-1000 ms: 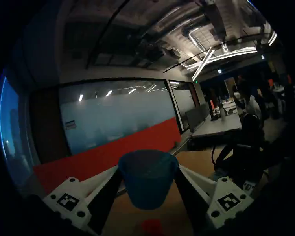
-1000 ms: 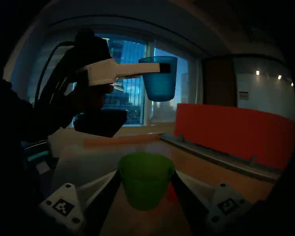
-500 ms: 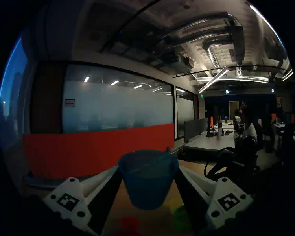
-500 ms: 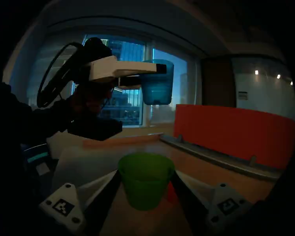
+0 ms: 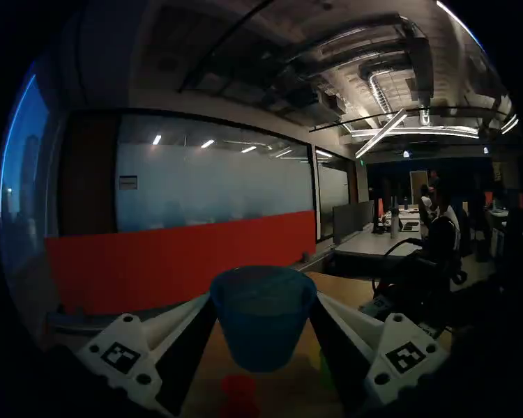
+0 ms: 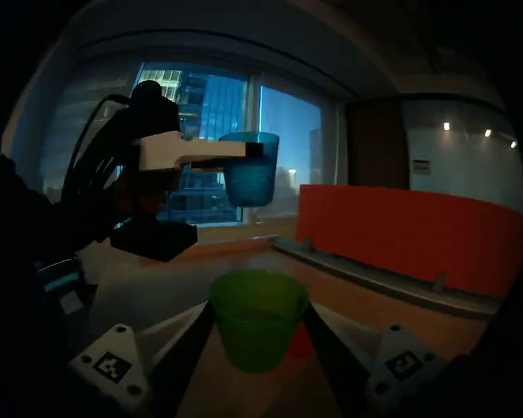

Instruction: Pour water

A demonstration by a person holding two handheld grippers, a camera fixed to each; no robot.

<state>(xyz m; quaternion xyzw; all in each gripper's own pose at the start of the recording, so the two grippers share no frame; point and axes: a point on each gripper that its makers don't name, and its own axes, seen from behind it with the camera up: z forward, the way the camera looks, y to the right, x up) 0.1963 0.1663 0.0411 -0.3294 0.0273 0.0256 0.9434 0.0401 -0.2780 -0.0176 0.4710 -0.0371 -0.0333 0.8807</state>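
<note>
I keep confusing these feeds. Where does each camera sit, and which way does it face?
Left gripper view: on the left gripper, facing past its clamped blue plastic cup toward a red wall panel and office desks.
Right gripper view: on the right gripper, facing past its clamped green plastic cup toward windows; the left gripper and holding hand show upper left.
Shared: blue plastic cup, red wall panel.
</note>
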